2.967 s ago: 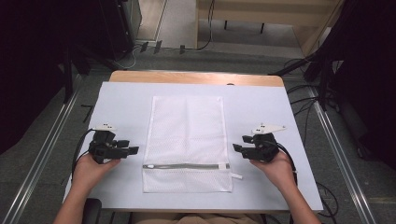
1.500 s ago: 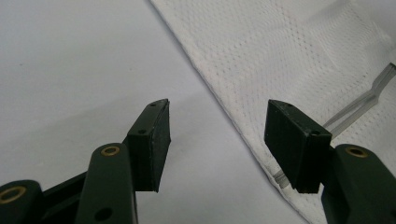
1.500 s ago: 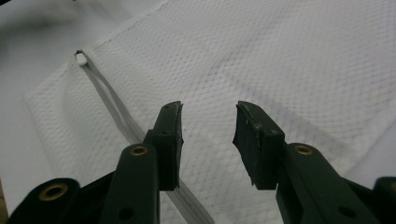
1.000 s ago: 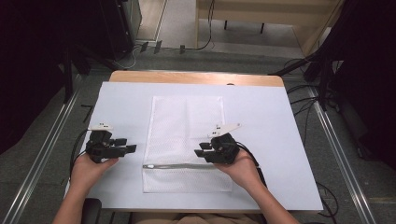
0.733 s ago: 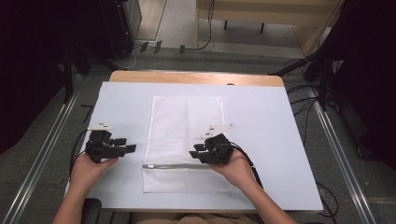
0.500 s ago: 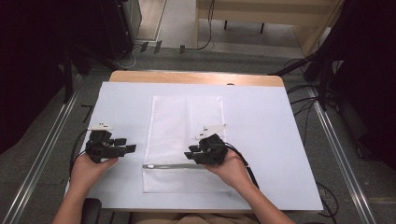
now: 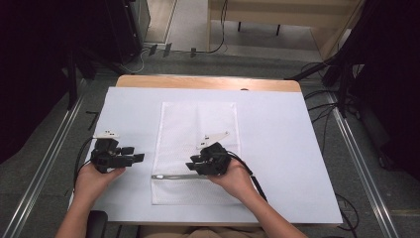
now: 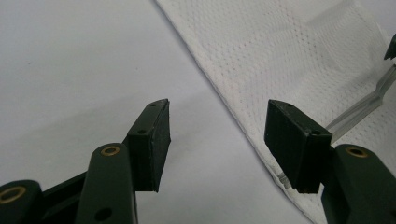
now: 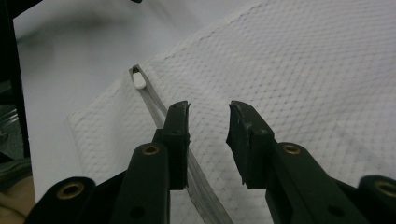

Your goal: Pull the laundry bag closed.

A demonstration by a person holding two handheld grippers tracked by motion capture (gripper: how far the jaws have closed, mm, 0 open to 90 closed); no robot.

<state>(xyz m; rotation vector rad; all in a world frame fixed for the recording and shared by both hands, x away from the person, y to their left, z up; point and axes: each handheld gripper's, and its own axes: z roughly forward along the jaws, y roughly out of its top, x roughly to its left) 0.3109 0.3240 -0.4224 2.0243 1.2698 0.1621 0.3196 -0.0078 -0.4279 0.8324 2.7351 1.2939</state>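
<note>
Hovering over the white mesh bag [image 7: 195, 144] in the high view, the right gripper [image 7: 194, 162] sits just above its zipper [image 7: 173, 176]; the left gripper [image 7: 132, 153] rests beside the bag. Left gripper view: 2 jaws apart, empty, bag edge [image 8: 243, 116] just ahead. Right gripper view: jaws slightly apart, holding nothing, zipper pull [image 9: 138, 81] ahead.

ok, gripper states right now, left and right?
Left gripper: open, holding nothing, beside the mesh bag.
Right gripper: open, nothing between its fingers, above the bag near the zipper.
</note>
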